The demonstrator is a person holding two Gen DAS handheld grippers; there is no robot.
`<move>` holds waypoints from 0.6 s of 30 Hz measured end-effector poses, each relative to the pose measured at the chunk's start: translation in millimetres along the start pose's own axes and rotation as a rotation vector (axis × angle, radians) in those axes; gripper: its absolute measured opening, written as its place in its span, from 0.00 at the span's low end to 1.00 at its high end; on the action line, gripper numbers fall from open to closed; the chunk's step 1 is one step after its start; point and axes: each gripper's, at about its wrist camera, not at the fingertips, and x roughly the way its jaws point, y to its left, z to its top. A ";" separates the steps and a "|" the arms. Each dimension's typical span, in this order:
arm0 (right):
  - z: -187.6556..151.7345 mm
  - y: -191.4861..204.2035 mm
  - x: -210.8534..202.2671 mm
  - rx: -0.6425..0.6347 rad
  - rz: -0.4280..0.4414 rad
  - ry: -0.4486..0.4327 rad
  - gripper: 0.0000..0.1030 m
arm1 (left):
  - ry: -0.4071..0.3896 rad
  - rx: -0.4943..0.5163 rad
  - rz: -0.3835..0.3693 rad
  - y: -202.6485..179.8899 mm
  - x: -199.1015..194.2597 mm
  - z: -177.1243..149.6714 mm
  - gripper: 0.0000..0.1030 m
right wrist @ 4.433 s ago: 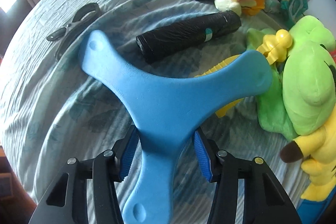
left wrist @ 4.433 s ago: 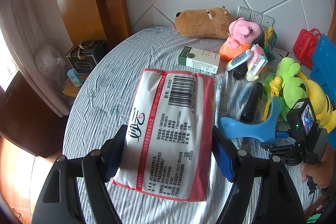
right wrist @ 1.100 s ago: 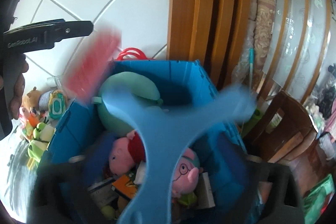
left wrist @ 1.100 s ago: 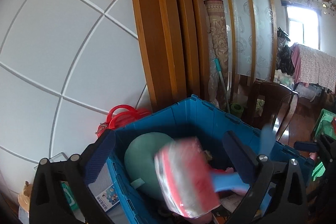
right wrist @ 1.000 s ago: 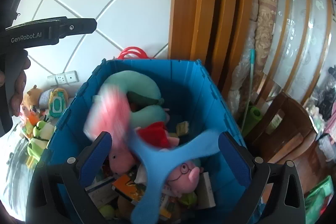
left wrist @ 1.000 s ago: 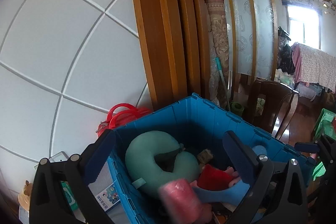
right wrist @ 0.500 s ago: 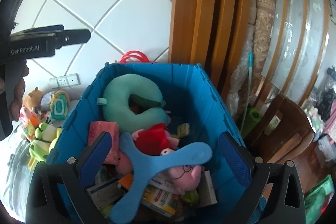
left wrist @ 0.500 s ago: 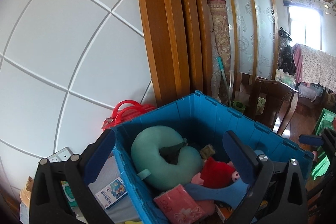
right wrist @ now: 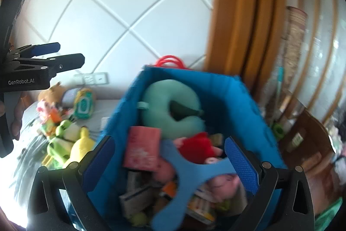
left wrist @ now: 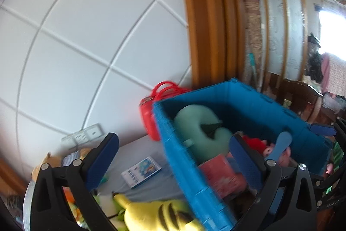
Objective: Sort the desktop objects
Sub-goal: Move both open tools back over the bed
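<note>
A blue crate [left wrist: 190,157] [right wrist: 237,92] holds a green neck pillow [right wrist: 170,103], a pink tissue pack [right wrist: 142,148] [left wrist: 218,170], a blue three-armed toy [right wrist: 190,170], pig plushes and boxes. My left gripper [left wrist: 173,157] is open and empty, over the crate's near left wall. My right gripper [right wrist: 169,155] is open and empty above the crate's contents. The left gripper also shows in the right wrist view [right wrist: 58,57] at far left.
A yellow plush [left wrist: 155,215] [right wrist: 77,151], green frog plush [right wrist: 62,135], a small booklet [left wrist: 140,170] and other toys lie on the grey table left of the crate. A red bag [left wrist: 151,114] stands behind the crate by the tiled wall.
Both grippers opened and dropped the tissue pack and the blue toy into the crate. Since then both views have swung left, showing more of the table.
</note>
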 end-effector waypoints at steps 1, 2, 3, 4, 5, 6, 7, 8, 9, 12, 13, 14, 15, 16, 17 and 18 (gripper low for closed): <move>1.0 7.3 1.8 -0.010 0.010 0.000 0.99 | 0.004 -0.010 0.013 8.8 -2.9 -5.6 1.00; 3.1 18.3 4.2 -0.022 0.026 0.001 0.99 | 0.008 -0.020 0.026 17.6 -5.8 -11.3 1.00; 3.5 24.3 5.7 -0.030 0.033 0.002 0.99 | 0.014 -0.029 0.037 26.5 -7.9 -16.9 1.00; 5.2 33.7 7.6 -0.040 0.044 0.002 0.99 | 0.020 -0.039 0.048 35.5 -10.1 -22.5 1.00; 6.9 43.1 9.6 -0.050 0.055 0.002 0.99 | 0.025 -0.048 0.059 44.4 -12.3 -28.1 1.00; 8.5 52.0 11.1 -0.059 0.064 0.002 0.99 | 0.031 -0.056 0.069 53.0 -14.6 -34.1 1.00; 10.2 60.9 12.7 -0.067 0.074 0.002 0.99 | 0.038 -0.067 0.079 63.2 -17.1 -40.8 1.00; 12.1 73.4 14.7 -0.078 0.086 0.003 0.99 | 0.046 -0.078 0.089 73.3 -19.6 -47.4 1.00; 13.0 81.0 16.2 -0.083 0.094 0.005 0.99 | 0.053 -0.089 0.098 83.3 -22.1 -54.0 1.00; 15.8 117.1 21.4 -0.117 0.129 0.015 0.99 | 0.070 -0.113 0.117 109.2 -28.9 -71.3 1.00; 15.8 124.5 22.2 -0.123 0.136 0.017 0.99 | 0.078 -0.122 0.125 120.0 -32.0 -79.1 1.00; 16.1 136.3 23.1 -0.131 0.145 0.020 0.99 | 0.085 -0.128 0.129 127.8 -34.2 -85.2 1.00; 16.4 148.0 23.9 -0.138 0.153 0.023 0.99 | 0.091 -0.135 0.134 135.8 -36.5 -91.3 1.00; 16.7 159.7 24.7 -0.145 0.162 0.025 0.99 | 0.098 -0.143 0.138 145.2 -39.0 -98.5 1.00; 16.7 169.7 25.8 -0.151 0.168 0.027 0.99 | 0.106 -0.150 0.143 154.6 -41.4 -105.8 1.00; 16.6 177.7 26.0 -0.155 0.172 0.030 0.99 | 0.113 -0.158 0.147 164.0 -43.9 -113.0 1.00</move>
